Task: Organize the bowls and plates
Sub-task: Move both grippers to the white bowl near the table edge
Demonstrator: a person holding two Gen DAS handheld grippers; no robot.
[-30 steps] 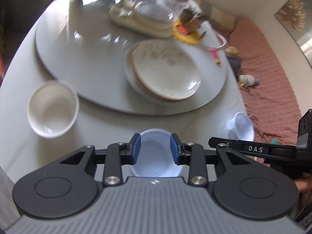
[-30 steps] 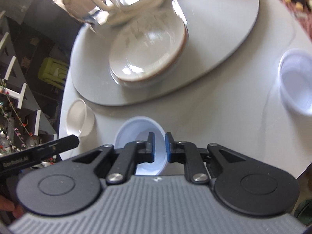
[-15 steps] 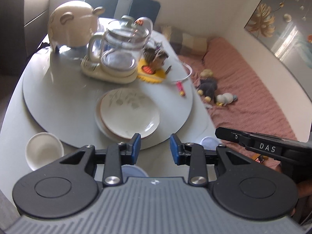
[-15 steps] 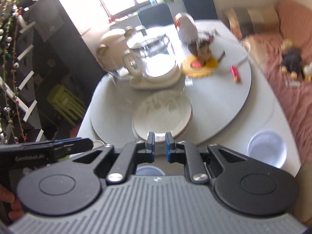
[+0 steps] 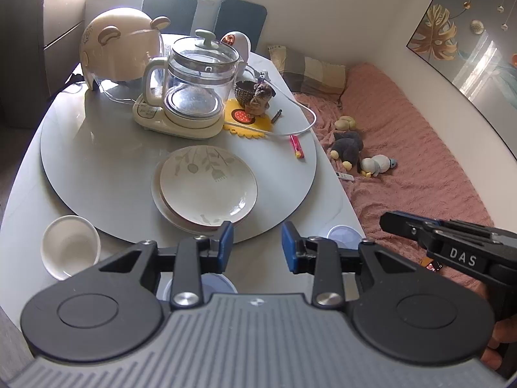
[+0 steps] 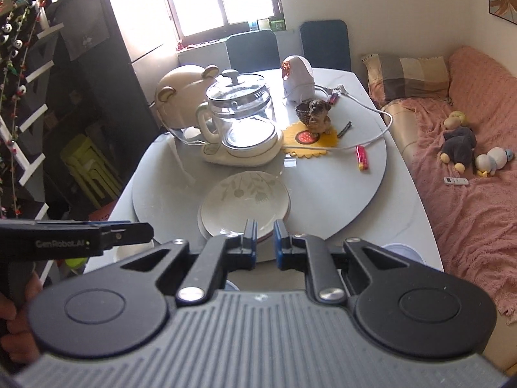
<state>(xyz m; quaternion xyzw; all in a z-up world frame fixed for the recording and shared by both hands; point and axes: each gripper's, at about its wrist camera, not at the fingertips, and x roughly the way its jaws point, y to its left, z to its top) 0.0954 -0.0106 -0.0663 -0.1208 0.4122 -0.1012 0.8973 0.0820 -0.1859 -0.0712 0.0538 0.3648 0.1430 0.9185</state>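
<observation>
Left wrist view: plates (image 5: 206, 187) stacked on turntable (image 5: 97, 161); three bowls (image 5: 71, 249) lay apart, unstacked. Left gripper (image 5: 257, 247) stood open and empty, right gripper (image 6: 265, 241) nearly closed, empty.

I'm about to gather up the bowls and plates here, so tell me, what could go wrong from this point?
1. The pale blue bowl sits close to the table edge on the sofa side; a nudge might tip it off.
2. The stacked plates lie offset, so the top one could slide when lifted.
3. The white cable and glass kettle share the turntable; turning it might snag them.
</observation>
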